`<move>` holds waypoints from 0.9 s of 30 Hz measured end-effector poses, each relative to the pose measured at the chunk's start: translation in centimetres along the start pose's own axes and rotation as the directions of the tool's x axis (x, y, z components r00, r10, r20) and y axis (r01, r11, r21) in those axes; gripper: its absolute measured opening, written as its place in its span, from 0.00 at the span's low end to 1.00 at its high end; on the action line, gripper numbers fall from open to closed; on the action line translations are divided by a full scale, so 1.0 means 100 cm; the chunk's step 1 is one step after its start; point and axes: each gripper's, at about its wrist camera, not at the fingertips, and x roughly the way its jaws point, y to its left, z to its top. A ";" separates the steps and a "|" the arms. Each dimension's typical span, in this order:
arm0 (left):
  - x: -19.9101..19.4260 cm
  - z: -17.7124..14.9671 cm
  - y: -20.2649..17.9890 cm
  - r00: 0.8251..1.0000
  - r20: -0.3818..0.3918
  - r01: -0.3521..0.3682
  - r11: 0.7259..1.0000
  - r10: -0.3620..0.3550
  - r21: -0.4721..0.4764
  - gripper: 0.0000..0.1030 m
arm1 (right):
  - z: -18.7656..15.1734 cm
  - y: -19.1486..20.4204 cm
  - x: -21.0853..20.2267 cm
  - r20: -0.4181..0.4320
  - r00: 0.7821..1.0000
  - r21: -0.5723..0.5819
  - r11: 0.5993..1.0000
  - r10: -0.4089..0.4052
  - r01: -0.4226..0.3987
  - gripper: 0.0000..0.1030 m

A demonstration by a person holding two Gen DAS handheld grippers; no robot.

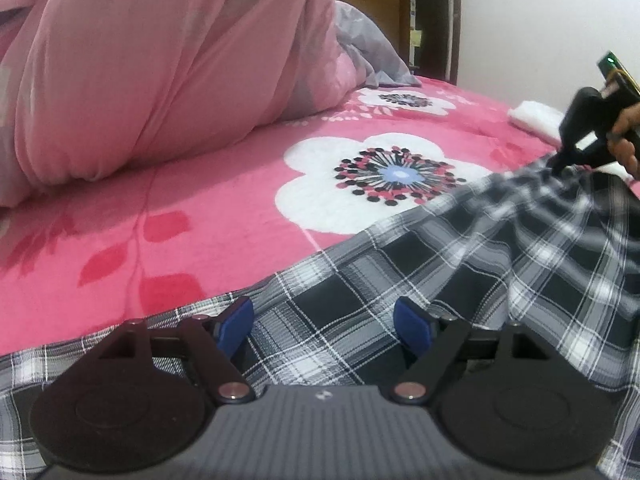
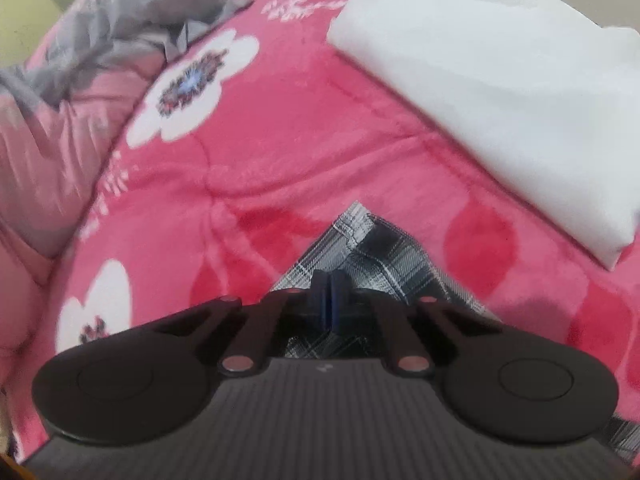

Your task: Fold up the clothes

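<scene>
You see a thin woven plaid garment [image 1: 420, 280] in matt cloth, a plush, fuzzy pink blanket [image 1: 200, 216], a smooth, softly creased pink duvet [image 1: 160, 72], smooth white folded cloth [image 2: 500, 92], your matt black plastic left gripper [image 1: 323, 322], ribbed grey housing, shiny metal pivot pins.

plaid garment [image 1: 440, 280]: 1 | folded white cloth [image 2: 520, 80]: 1 | grippers: 2, left gripper [image 1: 324, 324], right gripper [image 2: 331, 296] | pink quilt [image 1: 140, 72]: 1 | flowered blanket [image 1: 200, 208]: 1

Black-and-white plaid garment [image 1: 400, 280] on pink flowered blanket [image 1: 200, 200]; white cloth [image 2: 500, 92].
</scene>
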 end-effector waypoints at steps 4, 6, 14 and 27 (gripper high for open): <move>-0.002 -0.001 -0.001 1.000 0.004 -0.003 1.000 0.003 -0.006 0.77 | -0.001 -0.002 -0.020 0.075 0.997 0.002 1.000 0.016 -0.016 0.00; -0.002 0.000 0.000 1.000 0.005 -0.009 1.000 0.009 -0.010 0.77 | 0.001 0.001 -0.027 0.110 0.994 -0.011 1.000 0.017 -0.016 0.00; 0.000 0.000 0.000 1.000 0.004 -0.023 1.000 0.024 -0.014 0.77 | 0.002 0.008 -0.001 0.146 0.989 -0.055 0.998 0.008 0.000 0.00; 0.000 -0.001 0.000 1.000 -0.005 -0.026 1.000 0.026 -0.014 0.79 | -0.016 -0.084 -0.153 0.190 0.971 0.065 0.985 0.145 -0.160 0.15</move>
